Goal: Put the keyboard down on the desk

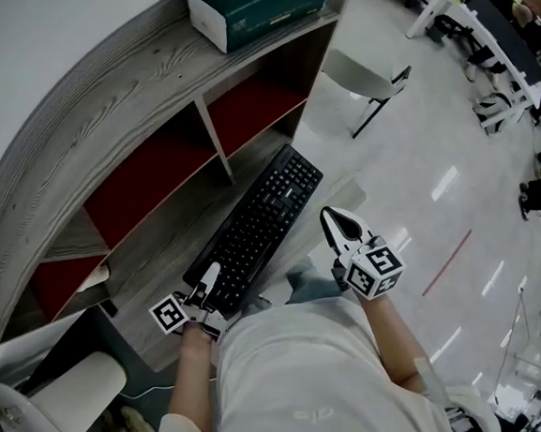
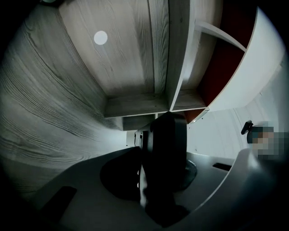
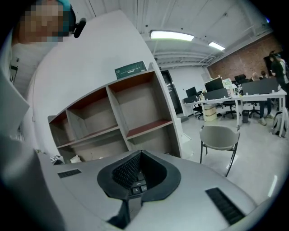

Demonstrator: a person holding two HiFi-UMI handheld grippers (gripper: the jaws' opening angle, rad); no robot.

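Observation:
A black keyboard runs diagonally over the front of the grey wooden desk. Its far end points towards the shelf. Whether it rests flat on the desk I cannot tell. My left gripper is shut on the keyboard's near left end. In the left gripper view the keyboard shows end-on as a dark slab between the jaws. My right gripper hangs shut and empty just right of the keyboard's near half, apart from it. In the right gripper view the jaws meet, with a few keys showing behind them.
A shelf unit with red-backed cubbies rises behind the desk, with a green and white box on top. A grey chair stands on the floor to the right. A white chair is at the lower left.

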